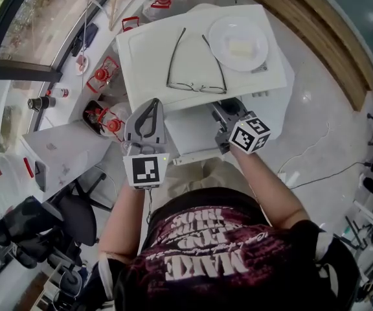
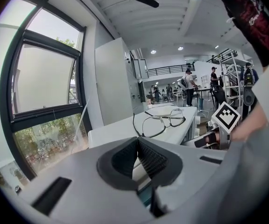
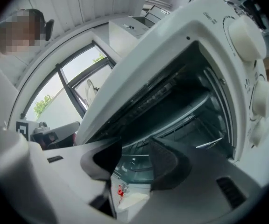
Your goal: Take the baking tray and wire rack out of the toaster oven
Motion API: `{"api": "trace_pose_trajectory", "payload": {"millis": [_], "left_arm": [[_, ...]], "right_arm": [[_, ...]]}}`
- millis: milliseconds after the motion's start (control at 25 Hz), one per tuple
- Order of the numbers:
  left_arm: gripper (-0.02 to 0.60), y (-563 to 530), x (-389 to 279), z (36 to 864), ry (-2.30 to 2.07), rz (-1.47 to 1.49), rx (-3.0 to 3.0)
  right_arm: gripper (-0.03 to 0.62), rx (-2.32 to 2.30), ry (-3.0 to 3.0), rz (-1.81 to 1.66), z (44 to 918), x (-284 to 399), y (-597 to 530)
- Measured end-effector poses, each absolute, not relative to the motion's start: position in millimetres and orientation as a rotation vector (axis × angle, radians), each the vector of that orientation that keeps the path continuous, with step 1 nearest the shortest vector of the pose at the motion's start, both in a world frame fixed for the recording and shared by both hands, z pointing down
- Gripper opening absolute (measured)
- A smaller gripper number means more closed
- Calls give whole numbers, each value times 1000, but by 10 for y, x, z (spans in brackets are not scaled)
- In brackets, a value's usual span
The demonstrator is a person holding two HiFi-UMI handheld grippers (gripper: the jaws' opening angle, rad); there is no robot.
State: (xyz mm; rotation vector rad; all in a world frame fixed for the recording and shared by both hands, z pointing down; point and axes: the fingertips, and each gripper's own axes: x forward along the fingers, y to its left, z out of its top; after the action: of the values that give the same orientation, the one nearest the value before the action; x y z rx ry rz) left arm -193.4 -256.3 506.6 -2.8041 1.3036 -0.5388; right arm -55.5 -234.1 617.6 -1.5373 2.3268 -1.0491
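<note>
The white toaster oven [image 1: 149, 62] stands in front of me with its door [image 1: 190, 145] folded down. In the right gripper view its dark cavity [image 3: 181, 101] is exposed, with the wire rack [image 3: 204, 143] and a dark tray-like sheet [image 3: 172, 107] above it. My right gripper [image 3: 134, 160] is open at the door's edge, and nothing is pressed between its pads. In the head view it [image 1: 228, 109] sits at the oven's front right. My left gripper [image 1: 153, 104] is shut and empty at the front left corner, level with the oven top [image 2: 125, 129].
A pair of glasses [image 1: 196, 71] and a white plate [image 1: 238, 42] lie on the oven top. The oven's knobs [image 3: 244, 31] are at its right side. A cluttered side table [image 1: 102, 76] and a black chair [image 1: 76, 212] stand to the left. A cable [image 1: 316, 154] runs across the floor.
</note>
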Motion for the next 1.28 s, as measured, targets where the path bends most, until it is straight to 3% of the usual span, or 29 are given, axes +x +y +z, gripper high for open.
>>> {"api": "trace_pose_trajectory", "payload": {"millis": [240, 520, 1280], "left_arm": [[6, -2551, -1930, 5081, 1282, -542, -2842], [6, -2552, -1912, 5091, 1228, -576, -2842], [6, -2561, -1920, 5123, 1263, -593, -2806]], "right_arm": [[213, -1492, 2237, -1137, 6251, -585, -2595], [164, -1444, 2160, -1233, 6298, -583, -2692], [148, -1297, 2185, -1337, 6346, -648, -1821]]}}
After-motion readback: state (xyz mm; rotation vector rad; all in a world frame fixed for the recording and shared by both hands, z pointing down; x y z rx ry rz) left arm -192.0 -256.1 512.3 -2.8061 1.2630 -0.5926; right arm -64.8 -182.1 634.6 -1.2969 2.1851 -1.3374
